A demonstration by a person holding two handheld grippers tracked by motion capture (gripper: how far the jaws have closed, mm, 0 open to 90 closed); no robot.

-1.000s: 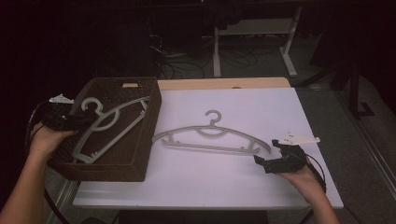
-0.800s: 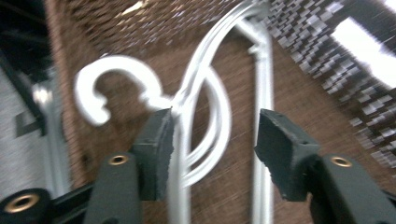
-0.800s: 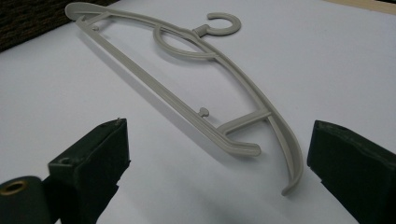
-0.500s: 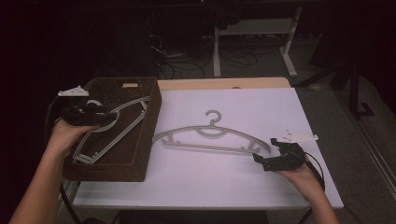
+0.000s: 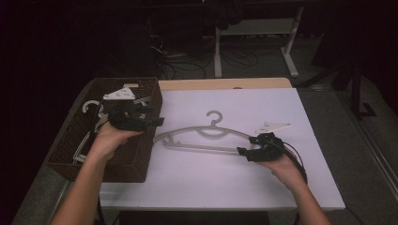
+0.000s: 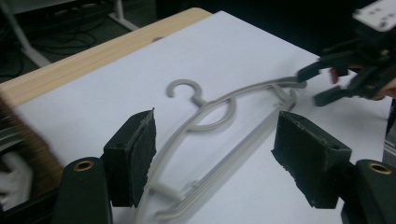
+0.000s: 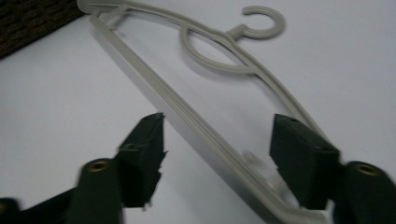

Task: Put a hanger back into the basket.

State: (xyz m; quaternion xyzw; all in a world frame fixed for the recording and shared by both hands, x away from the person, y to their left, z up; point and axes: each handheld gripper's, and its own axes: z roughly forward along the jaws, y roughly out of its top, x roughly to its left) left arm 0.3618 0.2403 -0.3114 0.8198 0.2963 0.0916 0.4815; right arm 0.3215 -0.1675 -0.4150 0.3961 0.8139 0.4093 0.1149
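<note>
One grey hanger (image 5: 206, 136) is laid flat on the white counter (image 5: 281, 187). Its right end is straddled by the right gripper (image 5: 245, 153), fingers spread and just closing, not yet pressed on it. The left gripper (image 5: 157, 122) is held over the basket (image 5: 122, 166), fingers spread, just opening, nothing between them. White hangers (image 5: 89, 136) are seen inside the basket; their number cannot be told.

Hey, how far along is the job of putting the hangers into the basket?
Done: one hanger lies in the wicker basket, and the left gripper is open with nothing between its pads.

In hand: the right gripper has just been closing around the end of the grey hanger on the table, though its pads stand apart from it.

Left: grip that hanger, carry it over and lay it in the basket.
</note>
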